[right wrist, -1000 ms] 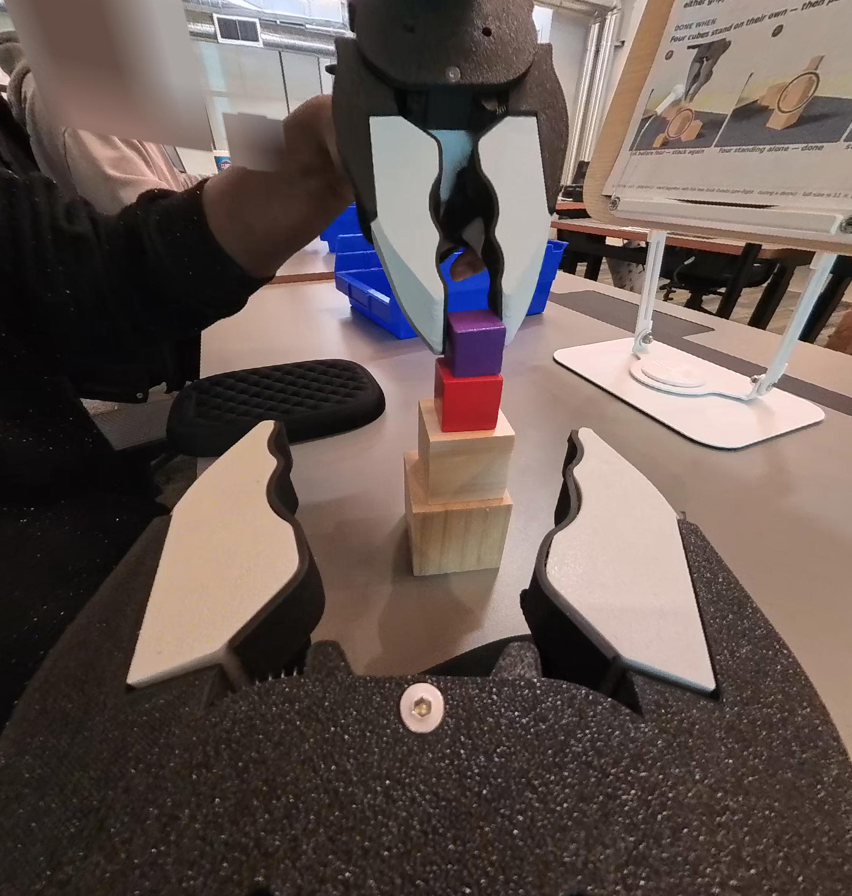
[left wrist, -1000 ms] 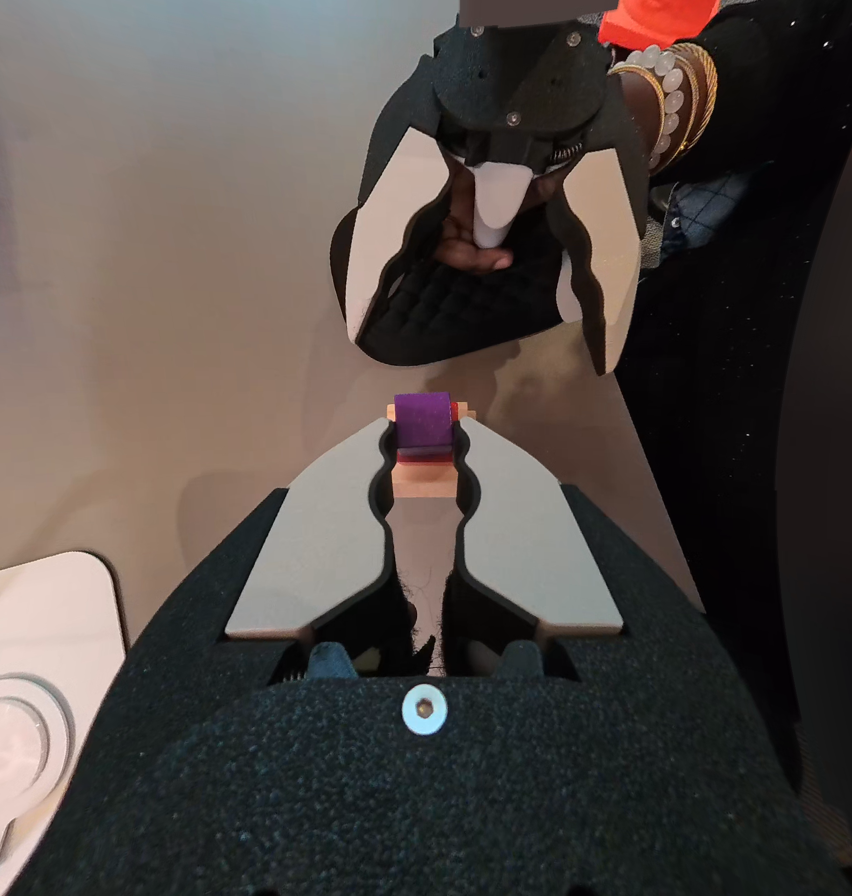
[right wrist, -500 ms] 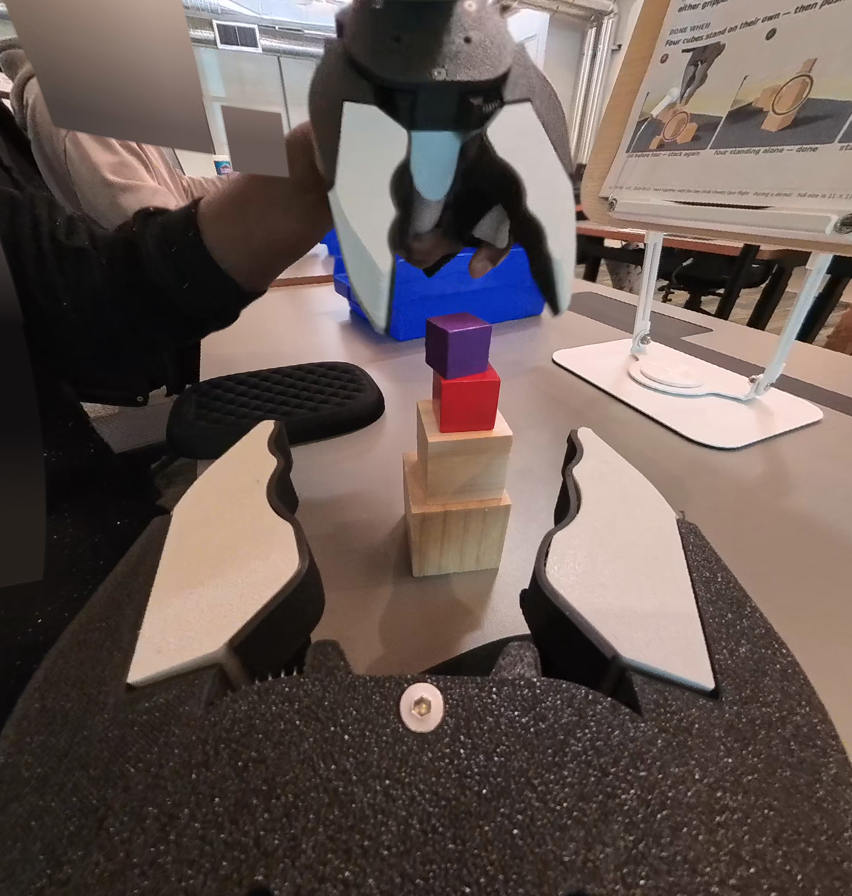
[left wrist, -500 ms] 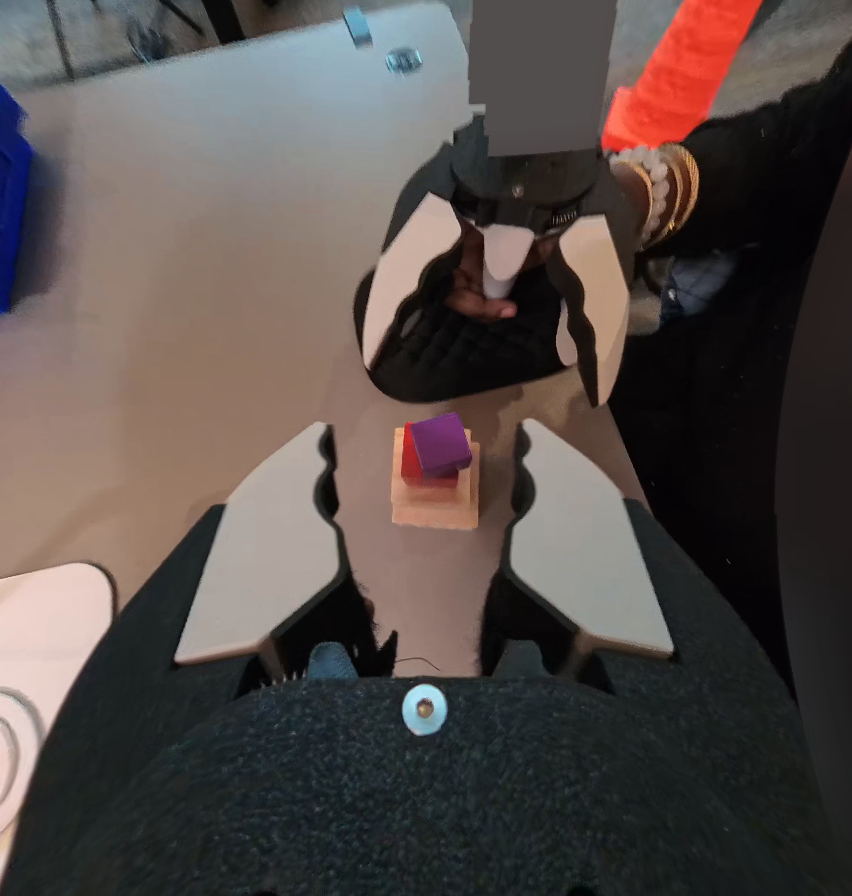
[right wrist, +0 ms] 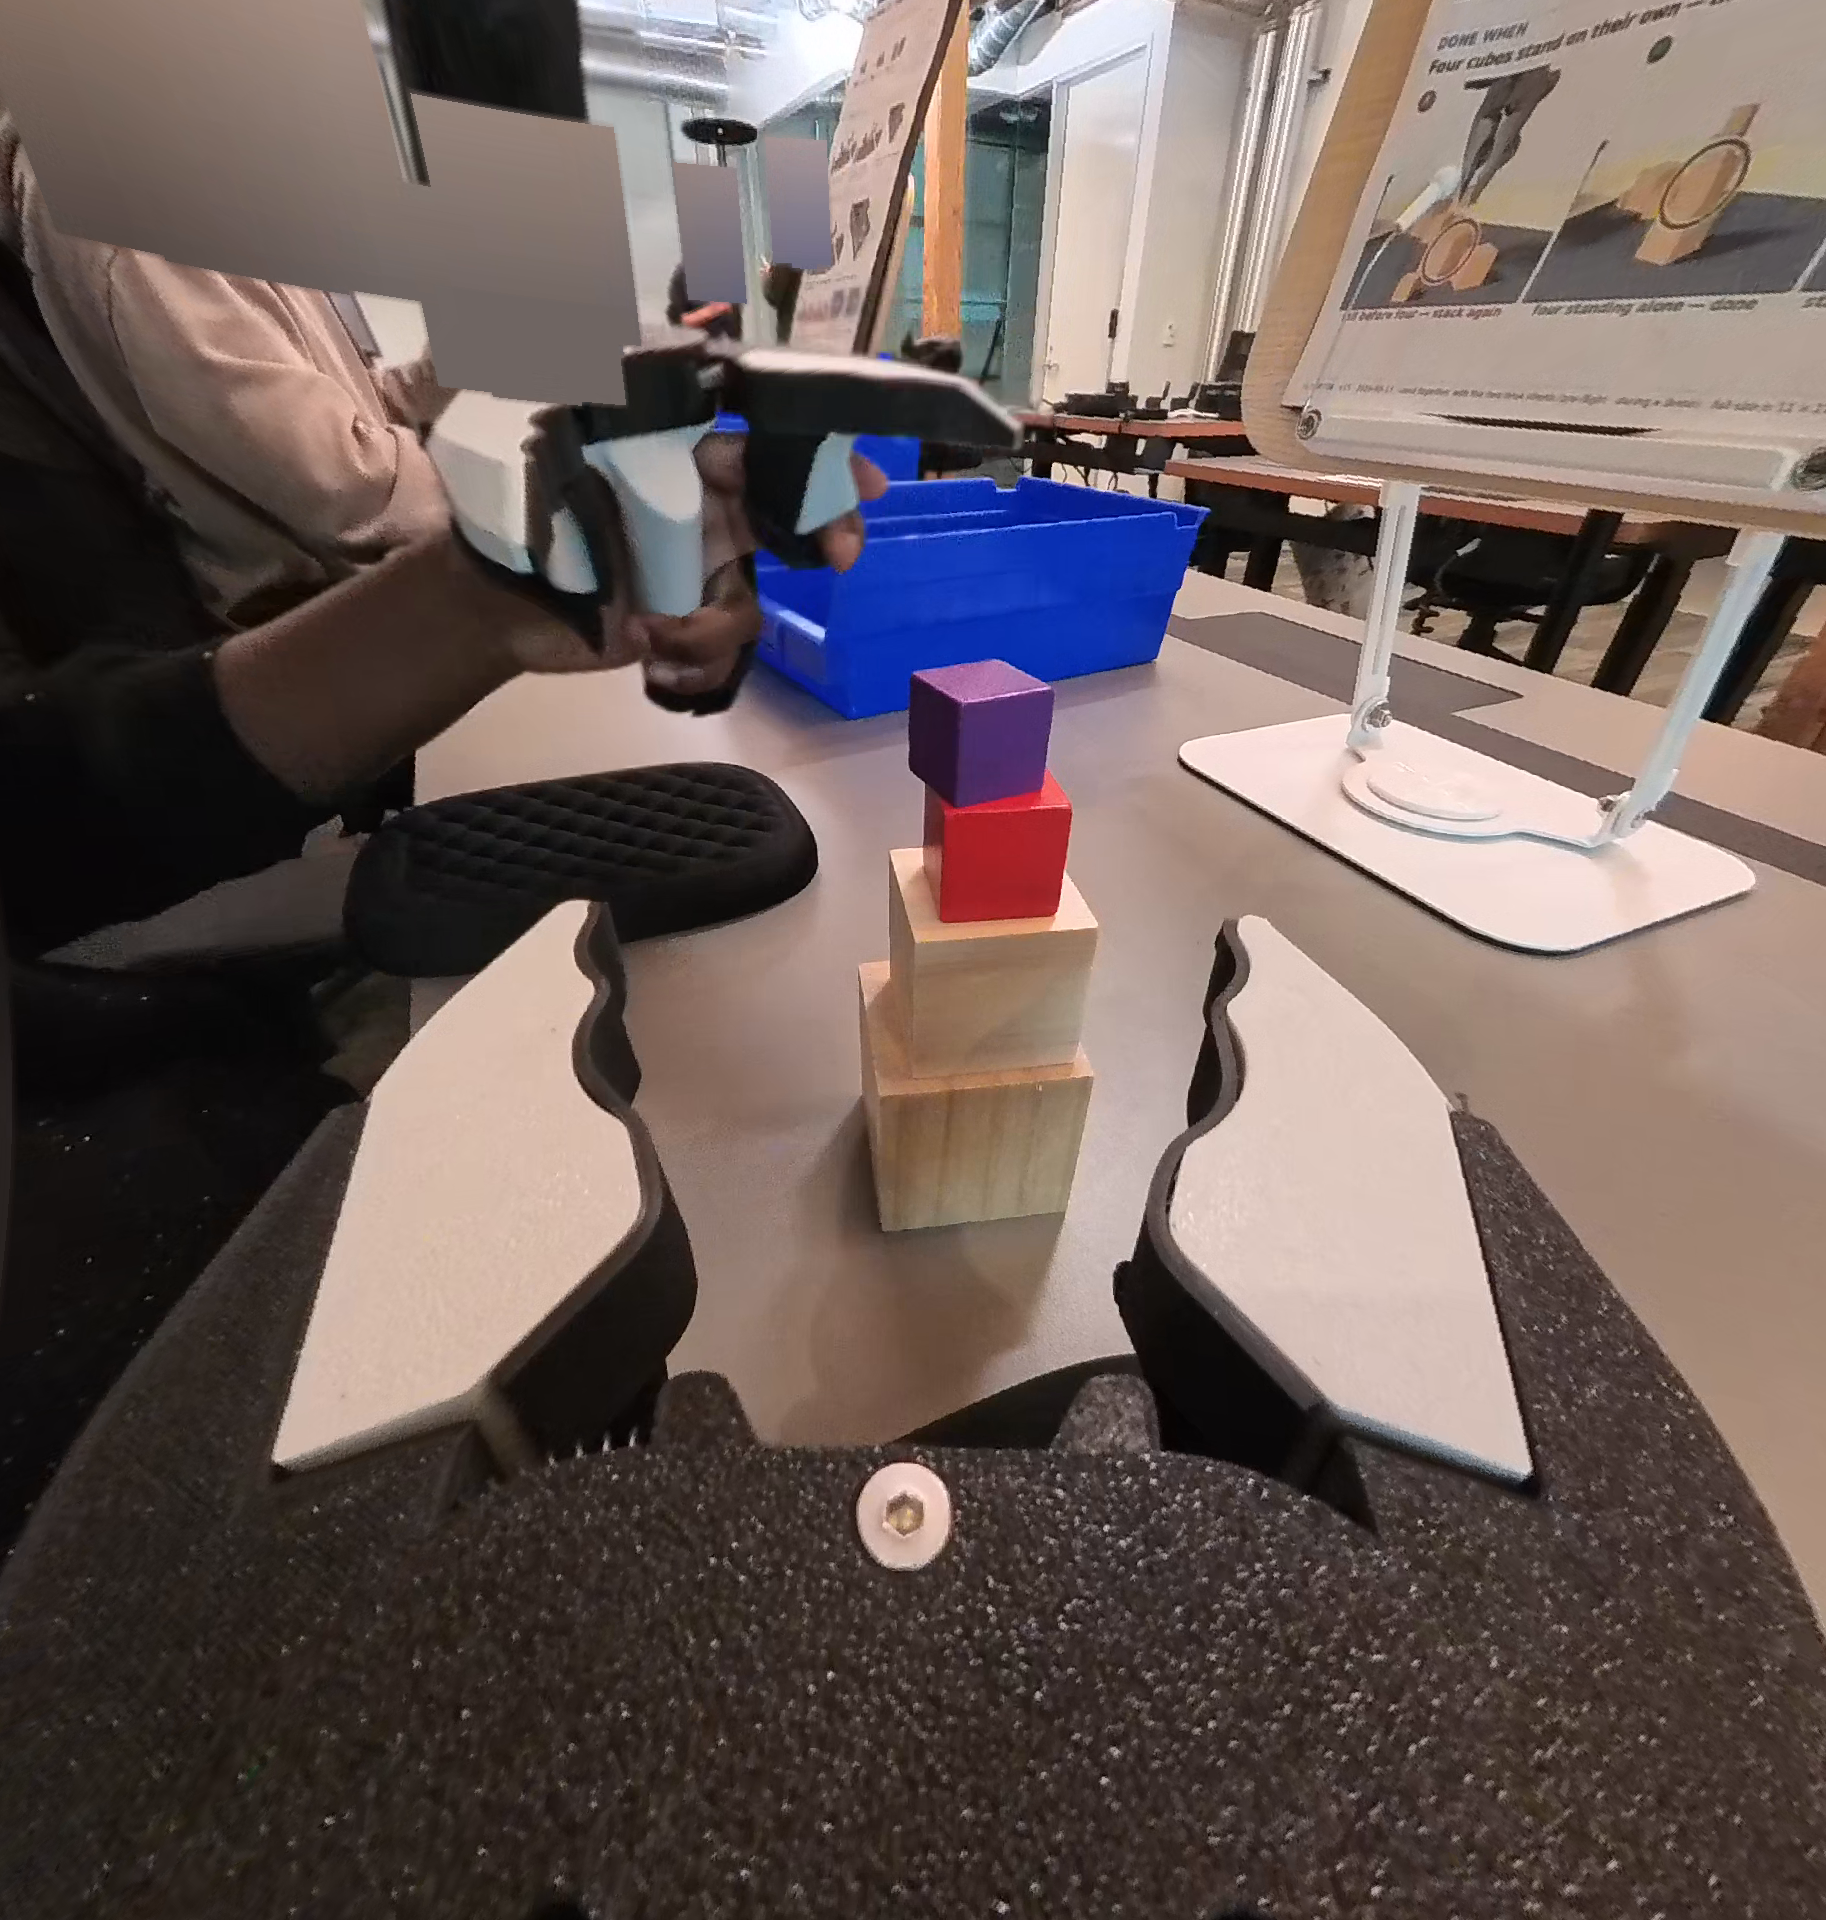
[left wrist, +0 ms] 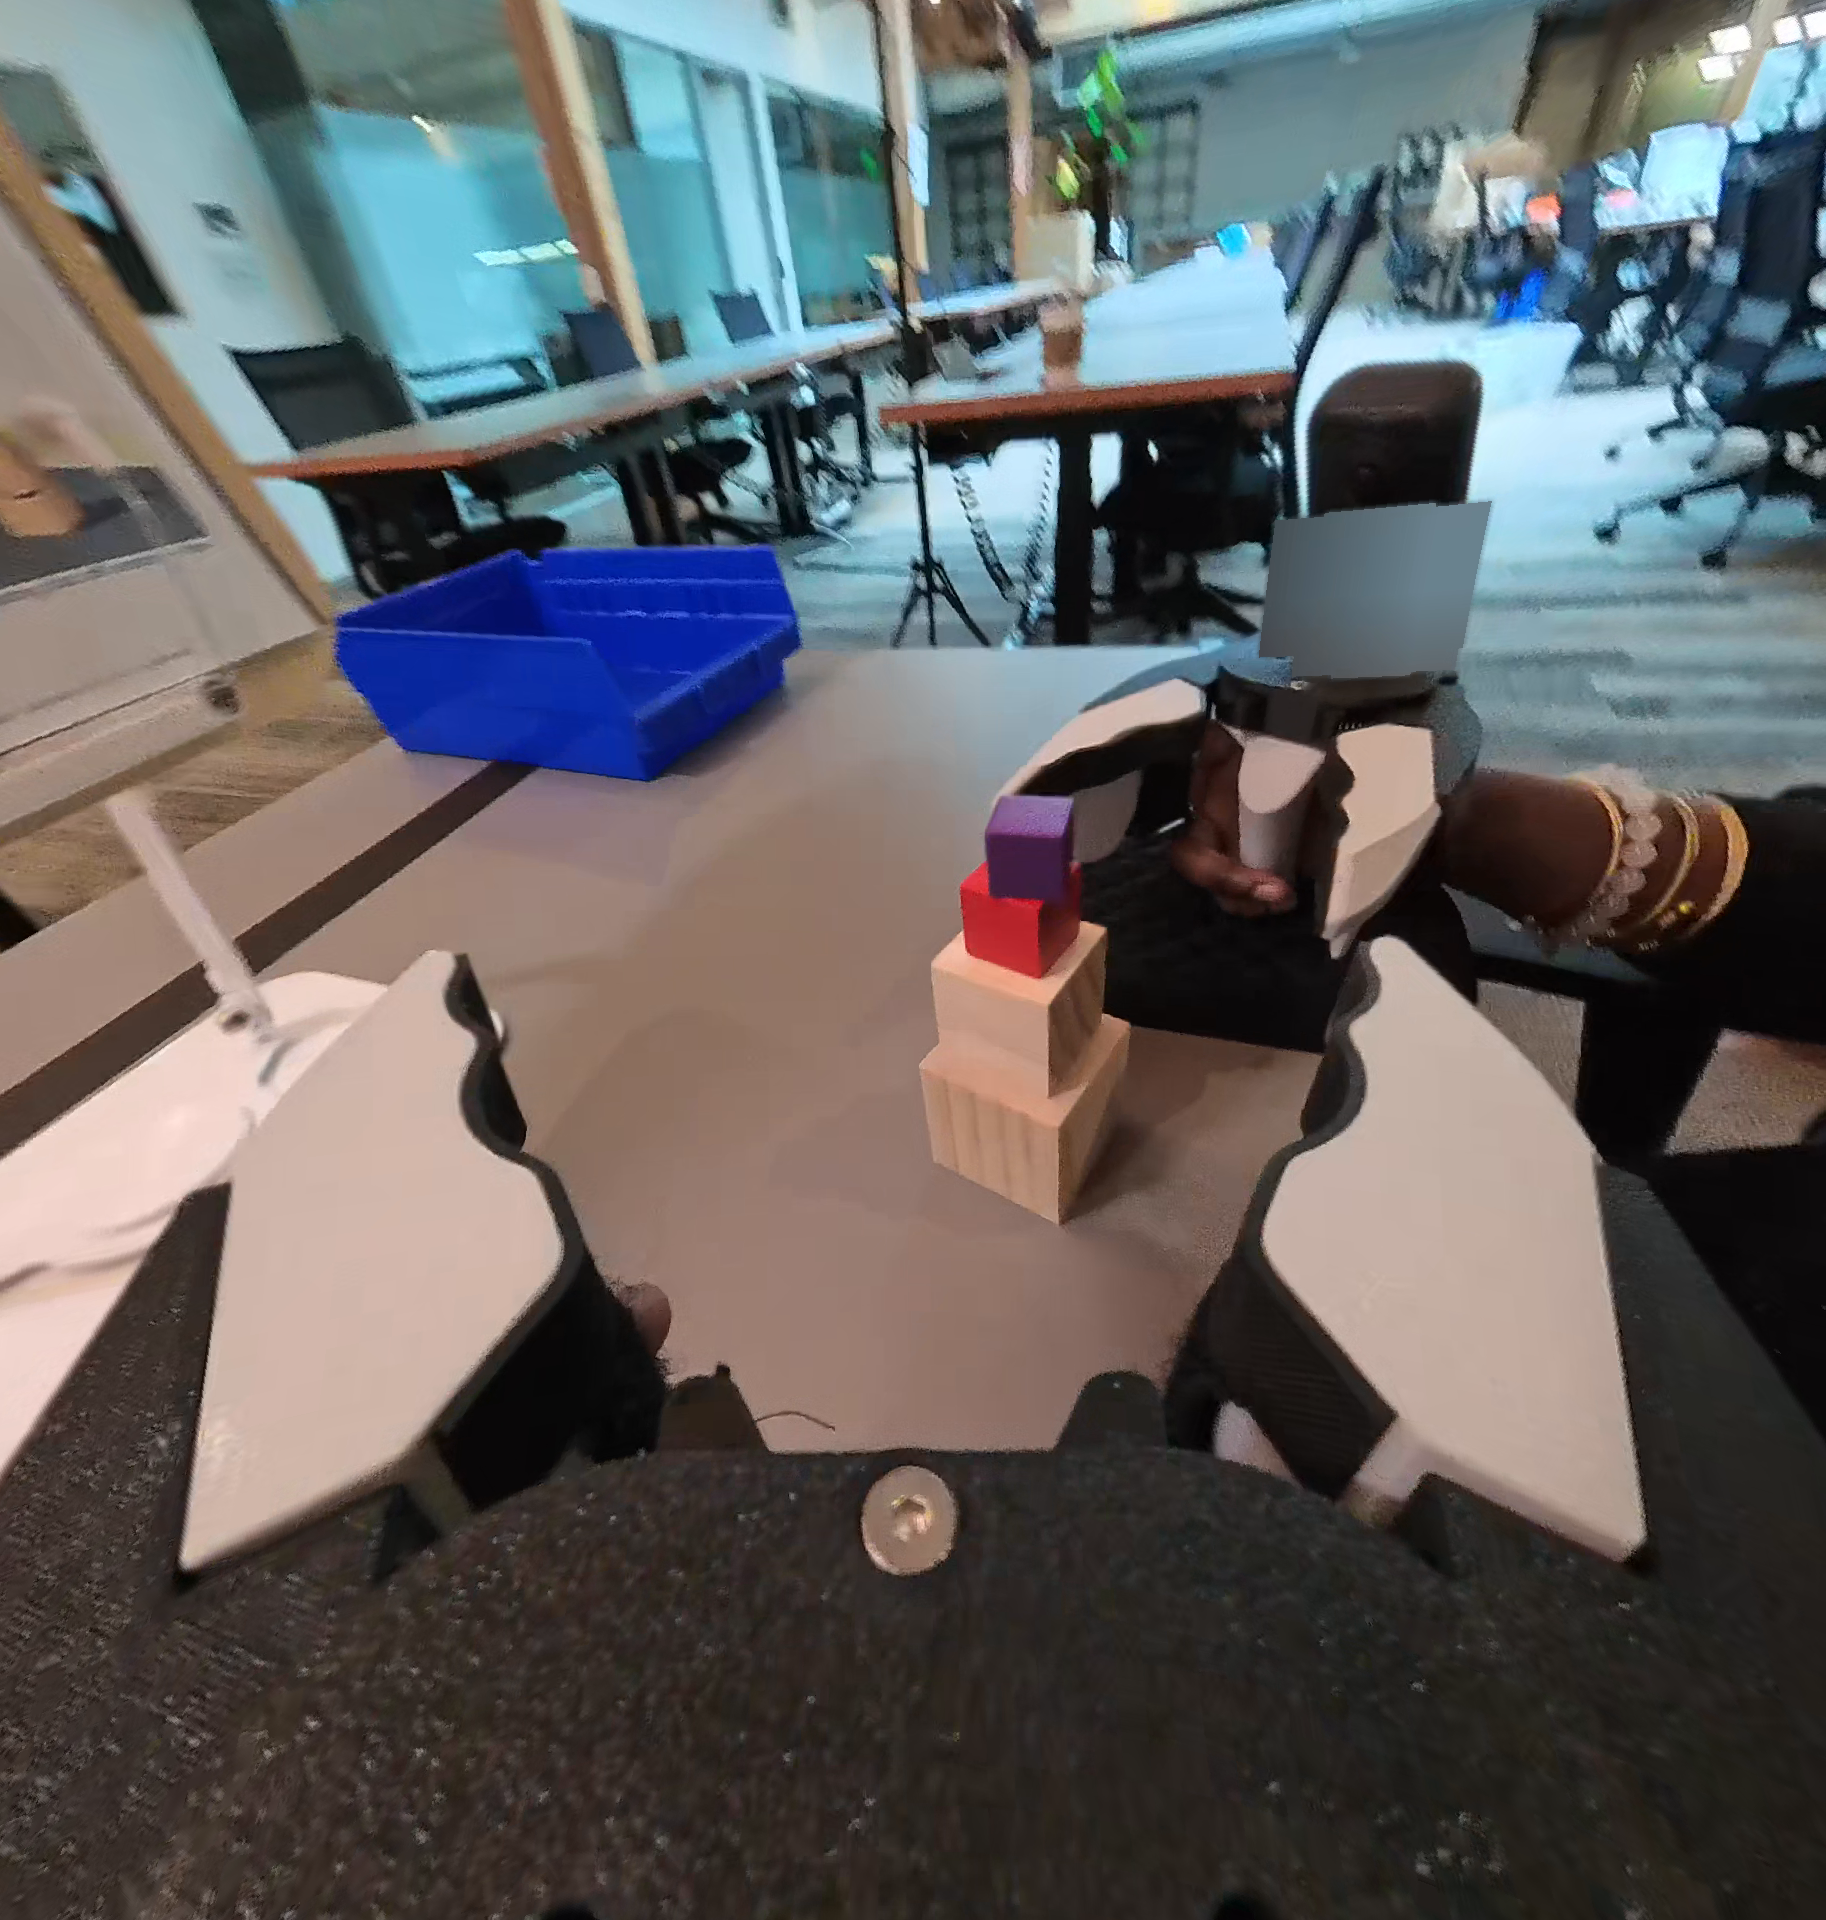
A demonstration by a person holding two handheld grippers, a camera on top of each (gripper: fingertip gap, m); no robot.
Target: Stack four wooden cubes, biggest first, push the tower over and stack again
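L gripper (left wrist: 909, 977): jaws wide apart, bare, off to stack's side. R gripper (right wrist: 914, 956): apart, bare, facing stack on table (right wrist: 1304, 1091) w/ purple cube (right wrist: 982, 732) atop red cube (right wrist: 997, 847), 2 wood cubes (right wrist: 976, 1081) below.

The grey table (right wrist: 1511, 1091) has a dark strip (right wrist: 1356, 665) that runs across its far part. Directly on the table stand four things. A large pale wooden cube (right wrist: 976, 1148) is near the front edge; it carries a smaller wooden cube (right wrist: 997, 992), then a red cube (right wrist: 1002, 852), then a purple cube (right wrist: 982, 732) on top, each a little turned. A blue plastic bin (right wrist: 992, 613) sits farther back. The white flat base of a stand (right wrist: 1491, 862) lies to the right. A black padded rest (right wrist: 576, 842) lies at the left edge.
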